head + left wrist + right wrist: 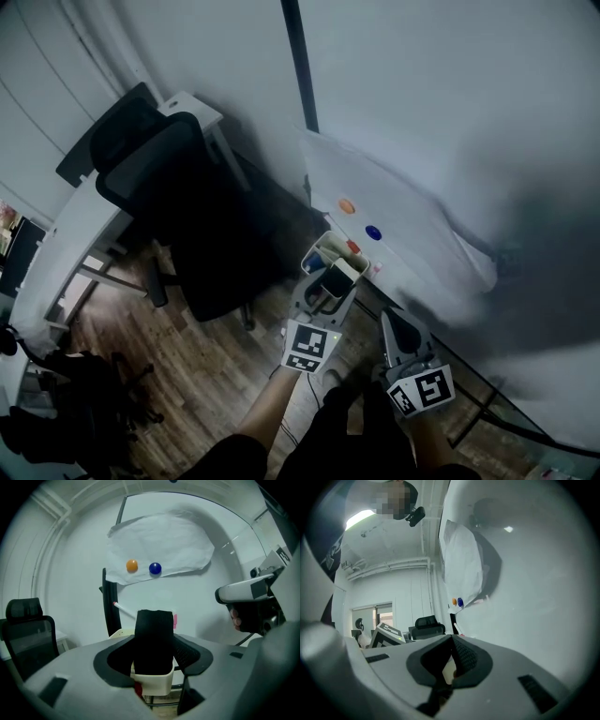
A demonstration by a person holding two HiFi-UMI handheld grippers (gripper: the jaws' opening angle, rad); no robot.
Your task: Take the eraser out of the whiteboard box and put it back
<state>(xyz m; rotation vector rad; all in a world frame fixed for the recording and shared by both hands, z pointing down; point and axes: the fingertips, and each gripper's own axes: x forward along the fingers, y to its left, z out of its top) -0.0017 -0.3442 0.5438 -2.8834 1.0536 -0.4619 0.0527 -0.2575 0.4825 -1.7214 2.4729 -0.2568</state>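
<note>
Head view: my left gripper [328,283] is at center frame over the cream whiteboard box [320,246], with the black eraser [339,277] at its tip. The right gripper [393,322] sits lower right, clear of the box. A black office chair [183,211] is on the left.

Left gripper view: jaws are spread wide. The eraser stands upright in the box between them, and I see no pad pressing it. An orange magnet [132,565] and a blue magnet [155,568] pin a paper sheet [164,541] above.

Right gripper view: jaws are closed together with nothing held.
</note>
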